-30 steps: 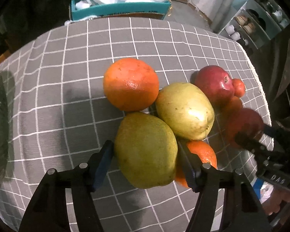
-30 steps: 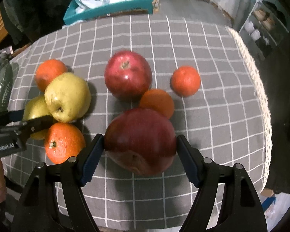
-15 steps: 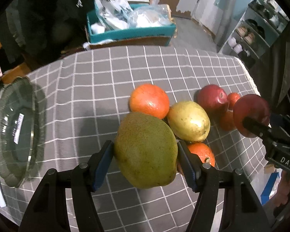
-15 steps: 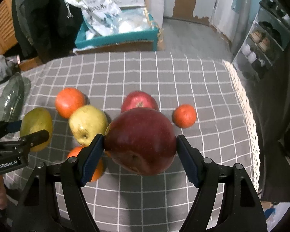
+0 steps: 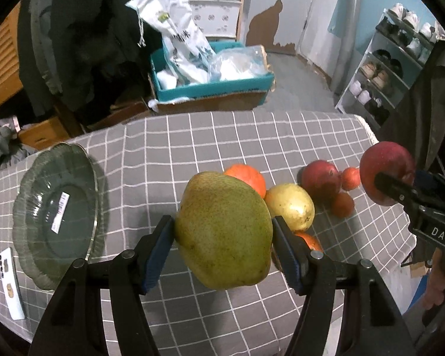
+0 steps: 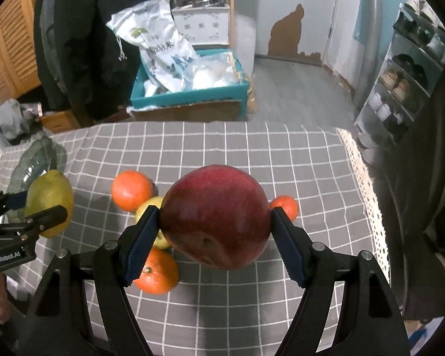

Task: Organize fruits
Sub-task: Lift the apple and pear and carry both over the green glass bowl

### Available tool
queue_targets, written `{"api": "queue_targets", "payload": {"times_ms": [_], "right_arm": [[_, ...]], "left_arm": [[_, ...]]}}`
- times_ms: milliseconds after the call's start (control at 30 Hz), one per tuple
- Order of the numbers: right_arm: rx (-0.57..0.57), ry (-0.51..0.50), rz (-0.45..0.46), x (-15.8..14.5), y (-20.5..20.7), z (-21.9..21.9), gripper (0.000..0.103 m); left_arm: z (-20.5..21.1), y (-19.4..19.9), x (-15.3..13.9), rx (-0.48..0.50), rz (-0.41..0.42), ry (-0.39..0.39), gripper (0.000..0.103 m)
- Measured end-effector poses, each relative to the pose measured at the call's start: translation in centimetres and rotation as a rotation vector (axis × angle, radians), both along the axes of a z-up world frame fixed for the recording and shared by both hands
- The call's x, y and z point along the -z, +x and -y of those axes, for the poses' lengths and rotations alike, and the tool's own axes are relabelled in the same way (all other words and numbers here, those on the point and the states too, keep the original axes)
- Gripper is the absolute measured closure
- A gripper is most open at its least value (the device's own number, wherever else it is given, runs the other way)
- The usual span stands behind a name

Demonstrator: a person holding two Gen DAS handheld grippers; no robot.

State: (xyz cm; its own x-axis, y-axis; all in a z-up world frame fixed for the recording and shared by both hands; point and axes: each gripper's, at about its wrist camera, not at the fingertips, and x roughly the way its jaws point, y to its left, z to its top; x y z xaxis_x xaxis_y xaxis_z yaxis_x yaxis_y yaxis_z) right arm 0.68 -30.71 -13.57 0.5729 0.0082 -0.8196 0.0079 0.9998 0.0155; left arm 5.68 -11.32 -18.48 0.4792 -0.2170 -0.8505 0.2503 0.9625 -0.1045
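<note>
**Holding a pear and an apple above the tabletop**

Gripping a speckled green pear (image 5: 225,231), the left tongs (image 5: 222,249) are clamped on its sides, tilted downward above the grey checked tabletop (image 5: 192,136). The right tongs (image 6: 215,237) are clamped on a dark red apple (image 6: 215,216), angled down likewise. Beyond both tongs lie an orange (image 6: 132,190), a yellow pear (image 5: 290,206), a second red apple (image 5: 320,178) and small tangerines (image 5: 342,204). Left of the left tongs sits a glass plate (image 5: 32,207) with bare cloth between; the lace-trimmed table edge (image 6: 362,172) runs right of the right tongs.

Checked table (image 5: 192,136) bears glass plate (image 5: 56,213), oranges (image 6: 132,190), yellow pear (image 5: 290,206).
</note>
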Motion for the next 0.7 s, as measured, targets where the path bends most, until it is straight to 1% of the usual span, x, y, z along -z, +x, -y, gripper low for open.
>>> {"api": "queue_targets", "payload": {"times_ms": [433,700], "right_arm": [[-0.022,0.001,0.077,-3.1,-0.5,-1.2,0.027],[-0.049,0.016,0.104,-4.3,-0.1,-3.0,0.027]], "left_arm": [[-2.1,-1.1,-3.4,-0.029,0.101,0.004,0.035],[-3.5,-1.2,-4.4,-0.05,0.128,0.001,0.035]]}}
